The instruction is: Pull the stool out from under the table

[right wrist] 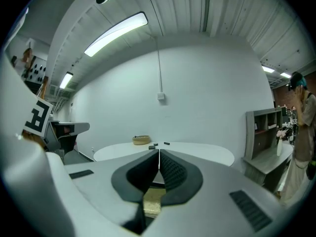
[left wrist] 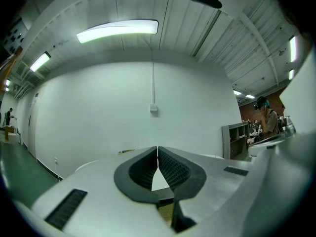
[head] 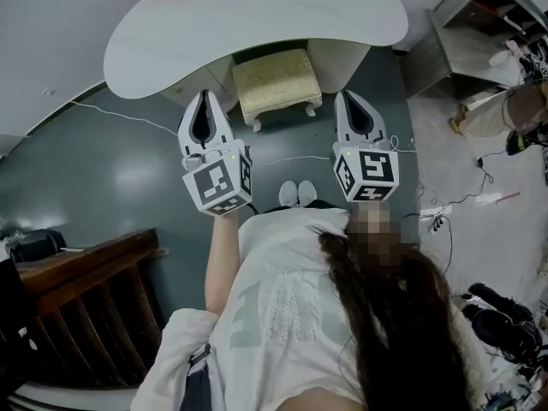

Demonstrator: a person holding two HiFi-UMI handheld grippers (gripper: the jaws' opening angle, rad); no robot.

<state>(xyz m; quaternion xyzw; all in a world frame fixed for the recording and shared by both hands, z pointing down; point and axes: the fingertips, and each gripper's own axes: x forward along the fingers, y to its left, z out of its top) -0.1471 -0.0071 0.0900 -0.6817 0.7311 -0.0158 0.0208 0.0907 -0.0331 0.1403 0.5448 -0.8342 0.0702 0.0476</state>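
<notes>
Here, left gripper (head: 204, 93) and right gripper (head: 348, 95), jaws pressed together and empty, hover before the stool (head: 276, 80); gripping opposite sides evenly should draw it straight from under the table (head: 257, 20).

Illumination comes from overhead fluorescent fixtures. A long ceiling light strip (left wrist: 118, 29) in the left gripper view and an angled light strip (right wrist: 116, 33) in the right gripper view are both blown out to white.

The overall level is bright and even, with a green-grey cast and weak shadows. In the head view the white surface (head: 257, 24) is close to overexposure, and the dark floor (head: 128, 178) carries soft pale reflections.

All views bow straight lines strongly. Both gripper views have black corners. The left tool (left wrist: 157, 154) and right tool (right wrist: 159, 157) sit close to the lens and render soft.
</notes>
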